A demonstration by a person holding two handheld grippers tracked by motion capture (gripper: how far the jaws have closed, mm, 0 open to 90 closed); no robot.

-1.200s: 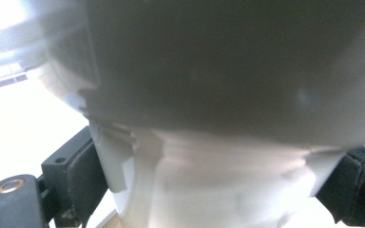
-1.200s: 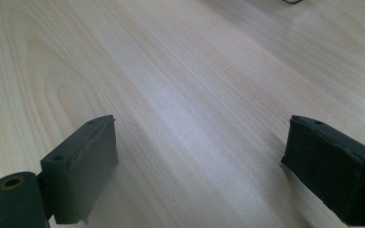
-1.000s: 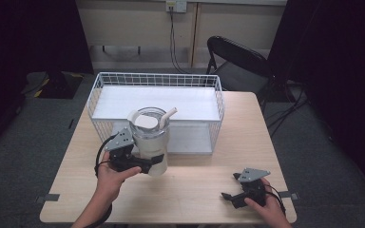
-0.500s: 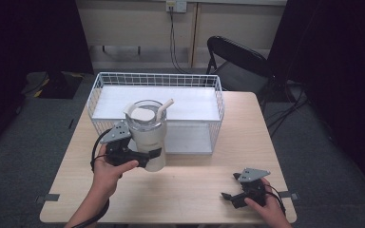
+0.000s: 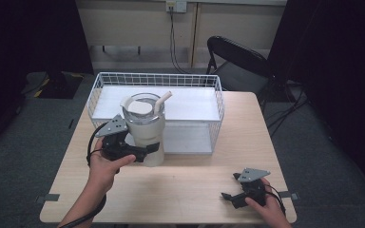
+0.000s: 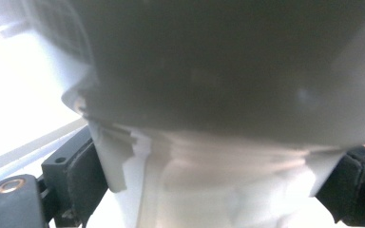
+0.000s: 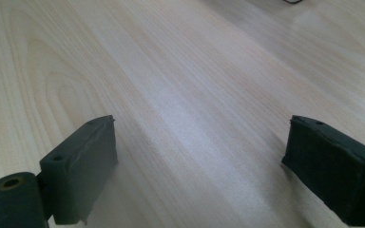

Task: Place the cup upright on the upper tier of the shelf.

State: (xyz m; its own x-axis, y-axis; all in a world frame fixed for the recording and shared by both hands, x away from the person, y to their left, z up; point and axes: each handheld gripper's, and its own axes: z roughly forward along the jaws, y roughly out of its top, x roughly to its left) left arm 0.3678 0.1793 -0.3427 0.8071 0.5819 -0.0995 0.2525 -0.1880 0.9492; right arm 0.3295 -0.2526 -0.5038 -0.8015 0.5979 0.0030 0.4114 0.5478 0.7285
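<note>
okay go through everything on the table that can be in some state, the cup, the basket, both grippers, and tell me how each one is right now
Cream tumbler with clear lid and straw: upright, lid on, clamped low on its body, in front of the basket.
White wire basket: open-topped, white liner inside, nothing else visible in it.
Left gripper: shut on the tumbler, a jaw on each side.
Right gripper: open, holding nothing, low over the wooden table.

Cream plastic tumbler (image 5: 145,135) with translucent lid and cream straw; white wire basket (image 5: 217,97) with white floor; pale wooden table (image 5: 190,190) with straight grain; black two-jaw grippers, left (image 5: 147,151) and right (image 5: 228,197), grey-plated.
</note>
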